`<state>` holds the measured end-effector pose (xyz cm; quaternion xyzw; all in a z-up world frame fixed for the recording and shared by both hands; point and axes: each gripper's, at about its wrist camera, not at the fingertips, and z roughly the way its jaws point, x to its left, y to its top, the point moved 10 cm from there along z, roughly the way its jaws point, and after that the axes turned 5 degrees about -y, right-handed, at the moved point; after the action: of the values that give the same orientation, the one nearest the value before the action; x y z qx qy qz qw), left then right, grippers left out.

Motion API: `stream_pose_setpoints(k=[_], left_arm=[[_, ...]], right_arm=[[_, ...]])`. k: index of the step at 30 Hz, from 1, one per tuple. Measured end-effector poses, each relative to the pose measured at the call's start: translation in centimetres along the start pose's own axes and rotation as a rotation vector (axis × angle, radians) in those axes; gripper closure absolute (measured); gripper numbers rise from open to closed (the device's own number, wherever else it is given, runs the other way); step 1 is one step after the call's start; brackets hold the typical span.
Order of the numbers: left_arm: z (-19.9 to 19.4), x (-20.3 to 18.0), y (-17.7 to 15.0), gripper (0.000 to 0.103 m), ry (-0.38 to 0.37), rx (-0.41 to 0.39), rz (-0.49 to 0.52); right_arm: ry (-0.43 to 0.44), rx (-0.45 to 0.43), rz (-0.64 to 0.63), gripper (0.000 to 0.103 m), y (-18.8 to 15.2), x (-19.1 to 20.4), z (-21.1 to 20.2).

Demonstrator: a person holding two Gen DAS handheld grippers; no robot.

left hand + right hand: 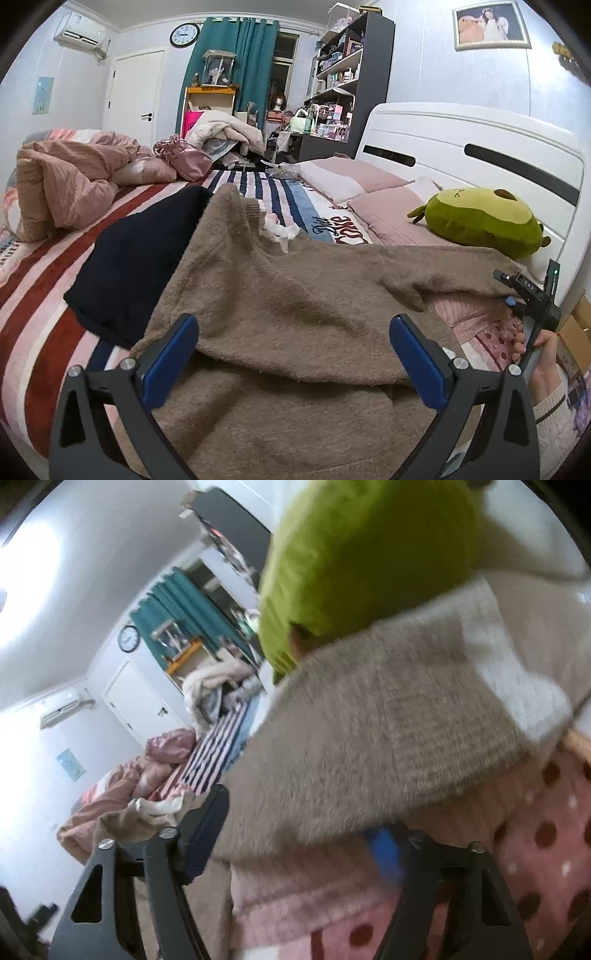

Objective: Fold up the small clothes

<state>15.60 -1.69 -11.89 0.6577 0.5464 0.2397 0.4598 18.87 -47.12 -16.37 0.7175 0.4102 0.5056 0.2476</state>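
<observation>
Sweater: a fuzzy taupe knit sweater (pixel 295 314) lies spread across the bed (pixel 44 295), one part stretched out toward the right, near the headboard.
Far left: a crumpled pink quilt (pixel 70 184) is heaped on the red-and-white striped bedding.
Dark garment: a navy cloth (pixel 144 254) lies flat just beside the sweater's left edge, partly under it.
Left gripper: the left gripper (pixel 295 354) hovers low over the sweater's near part; its blue-padded fingers (pixel 170 362) stand wide apart, released, with knit showing between them and nothing pinched.
Socks: small white socks (pixel 284 230) sit just behind the sweater's far edge.
Pillows: pink pillows (pixel 369 184) line the white headboard (pixel 480 147).
Plush: a green avocado plush (pixel 480 221) rests on the pillow nearest the stretched-out part.
Right gripper: the right gripper (pixel 511 301) meets the sweater's right end, held by a hand (pixel 535 343) in a cream cuff. Its own blurred view shows the fingers (pixel 207 834) spread, with the sweater (pixel 369 738) draped over the gap and covering the blue pad; whether they pinch the knit I cannot tell.
Under the right end: pink polka-dot fabric (pixel 546 834).
</observation>
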Motion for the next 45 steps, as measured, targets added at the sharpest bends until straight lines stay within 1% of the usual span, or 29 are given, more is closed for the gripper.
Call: stream_pose_setpoints(k=[1, 2, 3, 4, 5, 6, 7, 8, 12, 17, 21, 23, 25, 26, 27, 29, 30, 32, 33, 34, 36, 37, 39, 40, 41, 42, 43, 44, 45], left_arm=[[0.1, -0.2, 0.1, 0.001, 0.003, 0.002, 0.003], [0.1, -0.5, 0.2, 0.001, 0.006, 0.004, 0.008], [0.2, -0.9, 0.3, 0.001, 0.007, 0.006, 0.014], [0.3, -1.1, 0.4, 0.001, 0.007, 0.005, 0.020], [0.4, -1.4, 0.5, 0.001, 0.007, 0.005, 0.025], [0.4, -1.7, 0.7, 0.001, 0.007, 0.004, 0.030], [0.4, -1.8, 0.7, 0.001, 0.005, 0.004, 0.033], [0.4, -2.1, 0.8, 0.001, 0.001, 0.002, 0.039], [0.2, -2.6, 0.9, 0.001, -0.007, -0.007, 0.055], [-0.3, -2.2, 0.9, 0.001, -0.021, -0.025, 0.052], [-1.5, -1.1, 0.8, 0.001, -0.024, -0.053, 0.042], [-2.2, -0.3, 0.7, 0.001, -0.022, -0.068, 0.038], [-3.2, 0.7, 0.5, 0.001, -0.024, -0.083, 0.036], [-3.4, 1.0, 0.4, 0.001, -0.024, -0.086, 0.035], [-3.9, 1.6, 0.2, 0.001, -0.024, -0.092, 0.036], [-4.5, 2.4, -0.1, 0.001, -0.019, -0.099, 0.041], [-4.8, 2.9, -0.3, 0.001, -0.015, -0.102, 0.042], [-5.4, 3.9, -0.7, 0.001, -0.011, -0.106, 0.037], [-5.6, 4.3, -0.9, 0.001, -0.013, -0.106, 0.033], [-5.9, 4.8, -1.2, 0.001, -0.017, -0.106, 0.026], [-6.3, 5.7, -1.6, 0.001, -0.016, -0.109, 0.016], [-6.5, 6.1, -1.7, 0.001, -0.016, -0.110, 0.012], [-6.7, 7.2, -2.0, 0.001, -0.007, -0.110, -0.002], [-6.8, 7.9, -2.1, 0.001, 0.003, -0.107, -0.010], [-6.8, 8.6, -2.2, 0.001, 0.015, -0.105, -0.022], [-6.7, 9.2, -2.2, 0.001, 0.026, -0.104, -0.034], [-6.7, 9.6, -2.2, 0.001, 0.030, -0.103, -0.039], [-6.6, 9.9, -2.3, 0.001, 0.030, -0.103, -0.041], [-6.5, 10.0, -2.4, 0.001, 0.027, -0.104, -0.040]], right_arm=[[-0.008, -0.023, -0.027, 0.062, 0.2, -0.1, -0.4], [-0.020, -0.041, -0.052, 0.067, 0.4, 0.0, -0.4], [-0.029, -0.054, -0.077, 0.067, 0.6, 0.1, -0.1], [-0.034, -0.051, -0.095, 0.073, 0.7, -0.2, 0.2], [-0.041, -0.050, -0.101, 0.085, 0.7, -0.3, 0.7], [-0.051, -0.053, -0.104, 0.092, 0.9, -0.4, 1.0], [-0.057, -0.052, -0.109, 0.097, 0.8, -0.5, 0.9], [-0.048, -0.052, -0.120, 0.099, 0.8, -0.2, 0.8], [-0.032, -0.109, -0.239, 0.100, 1.2, 2.6, -1.2], [0.051, -0.145, -0.373, 0.100, 2.1, 8.9, -2.8], [0.106, -0.160, -0.480, 0.100, 2.4, 14.5, -3.4], [0.149, -0.157, -0.536, 0.100, 1.8, 17.8, -3.6], [0.195, -0.133, -0.610, 0.100, -0.1, 21.3, -3.9], [0.204, -0.122, -0.639, 0.100, -1.1, 22.4, -4.0], [0.223, -0.088, -0.680, 0.100, -3.1, 24.3, -3.6], [0.263, 0.000, -0.725, 0.100, -6.7, 26.5, -2.7], [0.288, 0.083, -0.755, 0.100, -9.9, 27.8, -1.6], [0.319, 0.238, -0.797, 0.099, -15.4, 29.2, 0.1], [0.331, 0.312, -0.810, 0.099, -17.8, 29.4, 1.0], [0.340, 0.408, -0.819, 0.099, -20.8, 29.5, 1.9], [0.323, 0.578, -0.819, 0.095, -26.1, 28.8, 3.7], [0.310, 0.602, -0.812, 0.090, -27.0, 28.5, 4.2], [0.317, 0.610, -0.758, 0.085, -27.3, 28.2, 4.2], [0.335, 0.619, -0.708, 0.077, -26.8, 28.2, 4.0], [0.363, 0.635, -0.626, 0.067, -25.8, 28.1, 3.5], [0.377, 0.637, -0.571, 0.063, -25.1, 27.9, 3.2], [0.380, 0.625, -0.519, 0.057, -23.9, 27.5, 2.6], [0.366, 0.610, -0.495, 0.051, -23.1, 27.0, 2.4], [0.333, 0.593, -0.472, 0.049, -22.0, 26.1, 2.3]])
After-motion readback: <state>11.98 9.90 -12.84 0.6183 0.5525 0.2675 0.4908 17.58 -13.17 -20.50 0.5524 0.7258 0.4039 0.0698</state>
